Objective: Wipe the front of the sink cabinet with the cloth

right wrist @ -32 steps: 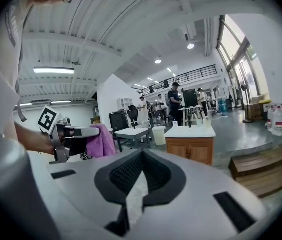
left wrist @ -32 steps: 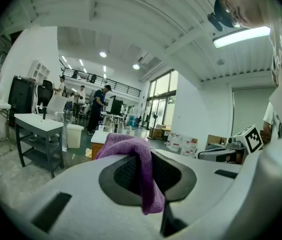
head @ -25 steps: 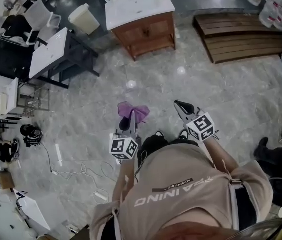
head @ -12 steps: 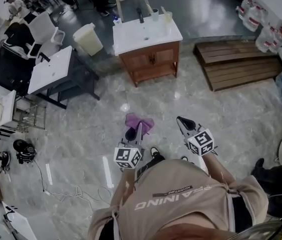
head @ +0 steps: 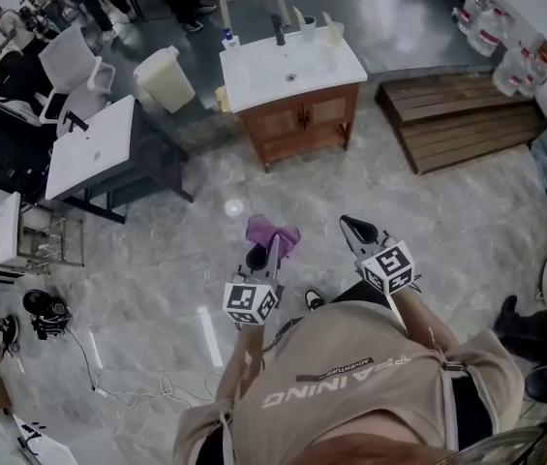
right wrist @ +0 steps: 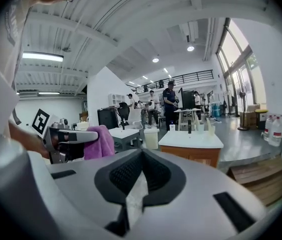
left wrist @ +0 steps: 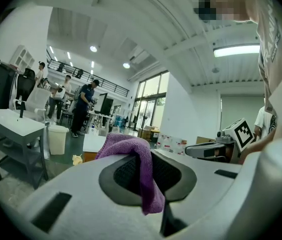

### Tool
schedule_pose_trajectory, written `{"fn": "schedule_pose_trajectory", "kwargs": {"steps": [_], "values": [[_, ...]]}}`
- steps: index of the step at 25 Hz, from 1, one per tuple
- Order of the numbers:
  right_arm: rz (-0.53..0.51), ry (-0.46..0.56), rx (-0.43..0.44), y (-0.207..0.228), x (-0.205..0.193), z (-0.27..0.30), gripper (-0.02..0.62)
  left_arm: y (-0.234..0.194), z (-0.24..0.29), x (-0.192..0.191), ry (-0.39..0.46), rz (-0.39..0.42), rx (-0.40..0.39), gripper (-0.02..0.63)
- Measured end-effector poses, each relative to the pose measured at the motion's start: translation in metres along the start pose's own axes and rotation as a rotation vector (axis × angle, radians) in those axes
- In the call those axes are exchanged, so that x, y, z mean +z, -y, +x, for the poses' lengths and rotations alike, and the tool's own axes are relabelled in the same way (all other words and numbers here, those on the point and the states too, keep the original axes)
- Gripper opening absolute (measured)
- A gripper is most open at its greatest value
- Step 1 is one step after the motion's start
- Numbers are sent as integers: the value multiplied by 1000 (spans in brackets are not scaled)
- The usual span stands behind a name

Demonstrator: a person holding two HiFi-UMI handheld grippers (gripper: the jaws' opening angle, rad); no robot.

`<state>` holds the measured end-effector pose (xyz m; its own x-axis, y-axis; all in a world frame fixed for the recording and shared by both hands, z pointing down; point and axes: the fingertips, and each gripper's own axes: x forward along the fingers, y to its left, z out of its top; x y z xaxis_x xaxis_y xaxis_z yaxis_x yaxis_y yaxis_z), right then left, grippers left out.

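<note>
Both closed: left hand-held gripper (head: 269, 247) grips cloth (head: 273, 230), right hand-held gripper (head: 350, 226) empty.

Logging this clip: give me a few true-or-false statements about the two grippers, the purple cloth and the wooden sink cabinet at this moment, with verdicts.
1. The left gripper is shut on the purple microfibre cloth. True.
2. The right gripper holds a second cloth. False: its jaws are together with nothing between them.
3. The cloth touches the wooden sink cabinet with a white top. False: it is well apart from it, with grey marbled floor between them.
4. A cream bin stands to the cabinet's left in the head view. True.
</note>
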<state>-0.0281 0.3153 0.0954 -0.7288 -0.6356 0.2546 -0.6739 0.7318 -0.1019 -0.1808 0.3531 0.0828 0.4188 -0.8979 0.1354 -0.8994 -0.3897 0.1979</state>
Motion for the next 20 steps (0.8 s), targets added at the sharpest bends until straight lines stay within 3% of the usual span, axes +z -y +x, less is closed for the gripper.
{"fn": "schedule_pose_trajectory", "kwargs": {"steps": [6,13,20], "values": [[-9,-25,-11,6,7,37,11,-47,12,-9,-18,-58,27,37],[16,-46,-17,49,5,72,12,-68,60,-2,-29,-54,20,37],[94,9,19,112,22,134,12,-95,128,14,-63,-40,44,37]]}}
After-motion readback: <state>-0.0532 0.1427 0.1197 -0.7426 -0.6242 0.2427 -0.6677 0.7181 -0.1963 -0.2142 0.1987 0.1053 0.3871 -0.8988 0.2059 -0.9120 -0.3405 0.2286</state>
